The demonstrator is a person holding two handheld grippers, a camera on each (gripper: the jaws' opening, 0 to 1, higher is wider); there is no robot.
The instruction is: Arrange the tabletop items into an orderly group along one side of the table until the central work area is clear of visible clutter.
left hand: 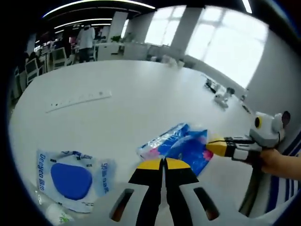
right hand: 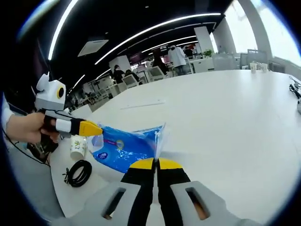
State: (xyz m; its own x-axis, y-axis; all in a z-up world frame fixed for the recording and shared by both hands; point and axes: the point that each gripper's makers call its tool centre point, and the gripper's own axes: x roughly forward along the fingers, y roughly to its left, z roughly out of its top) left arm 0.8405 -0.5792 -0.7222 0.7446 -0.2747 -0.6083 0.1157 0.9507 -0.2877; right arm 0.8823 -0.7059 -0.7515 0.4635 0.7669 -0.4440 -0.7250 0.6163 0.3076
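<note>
Closest: left gripper (left hand: 164, 162), yellow-tipped jaws pressed together, tips meeting the lower edge of the blue pack (left hand: 181, 143); cannot tell whether any film is pinched. Same for the right gripper (right hand: 155, 164): jaws together, apparently clamped on a thin upright fold of the pack's edge.

Progress, as a judgement: early to middle. Sits out on open table (left hand: 141, 84), between the 2 grippers, not yet placed in any group. Left to gather: the blue-and-white pouch (left hand: 70, 176) near the table edge, the black cable coil (right hand: 79, 173), the small white cup (right hand: 77, 147) and the long white strip (left hand: 79, 100) lying alone further out. More small clutter (left hand: 221, 92) at the far edge, too small to name.

Materials: pack of glossy, crinkled soft plastic, limp and flat, likely to sag and slip. Pouch also soft film, flat, with a rounded blue patch. Cable rubbery, loosely looped. Cup rigid, upright, printed. Strip flat, stiff-looking, straight. Table smooth, matte white, broad.
</note>
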